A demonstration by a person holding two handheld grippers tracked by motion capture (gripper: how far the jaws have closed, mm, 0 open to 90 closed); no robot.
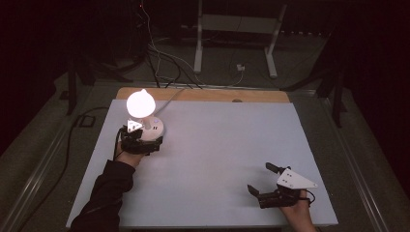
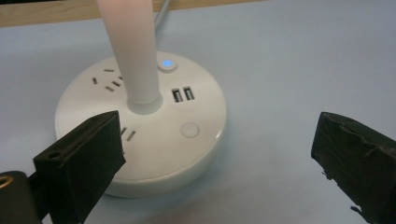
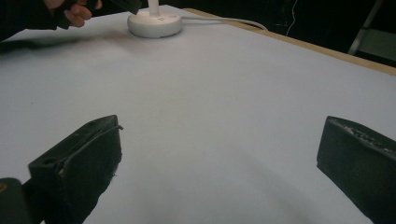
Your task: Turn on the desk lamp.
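A white desk lamp with a round socket base (image 1: 153,126) (image 2: 144,128) (image 3: 154,23) stands at the table's far left, its bulb (image 1: 140,102) lit. The base carries plug sockets, two USB ports (image 2: 182,94), a glowing blue button (image 2: 167,64) and a plain round button (image 2: 189,129). My left gripper (image 1: 141,140) (image 2: 215,154) hovers open just in front of the base, jaws wide apart, nothing between them. My right gripper (image 1: 261,180) (image 3: 219,158) rests open near the front right of the table, jaws spread over bare surface.
The table (image 1: 217,145) has a white top with a wooden strip (image 1: 203,94) along its far edge. The lamp's white cord (image 3: 224,20) runs off the back. Cables and a white stand (image 1: 237,29) sit on the floor beyond.
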